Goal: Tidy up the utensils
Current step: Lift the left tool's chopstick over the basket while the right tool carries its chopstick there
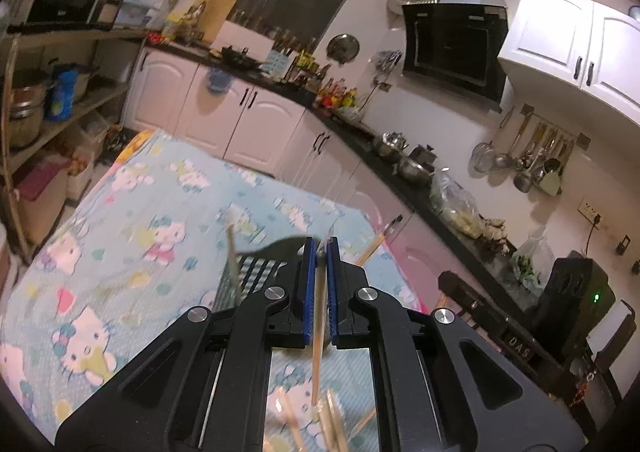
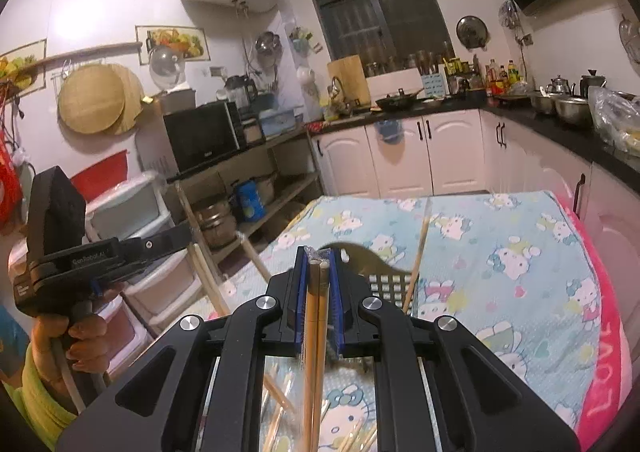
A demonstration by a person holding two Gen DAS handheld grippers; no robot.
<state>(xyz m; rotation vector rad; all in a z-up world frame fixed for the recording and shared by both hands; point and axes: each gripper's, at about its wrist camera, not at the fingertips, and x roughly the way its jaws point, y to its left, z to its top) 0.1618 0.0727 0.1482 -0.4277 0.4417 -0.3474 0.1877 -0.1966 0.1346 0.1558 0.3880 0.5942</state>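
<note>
My left gripper (image 1: 321,248) is shut on a wrapped pair of chopsticks (image 1: 318,324) that hangs down between its blue pads, above the table. A dark perforated utensil holder (image 1: 256,272) stands just left of the fingers with one chopstick (image 1: 232,256) upright in it. My right gripper (image 2: 319,256) is shut on a wrapped pair of wooden chopsticks (image 2: 314,352). The same holder (image 2: 384,284) stands just right of it with a chopstick (image 2: 418,256) leaning in it. Several loose chopsticks (image 2: 280,412) lie on the cloth below; they also show in the left wrist view (image 1: 320,420).
The table carries a blue Hello Kitty cloth (image 1: 132,211) with a pink edge (image 2: 604,352). White cabinets and a black counter (image 1: 400,179) with pots run behind it. A shelf rack (image 2: 248,187) stands at the left. The left gripper's body (image 2: 68,252) is at the left.
</note>
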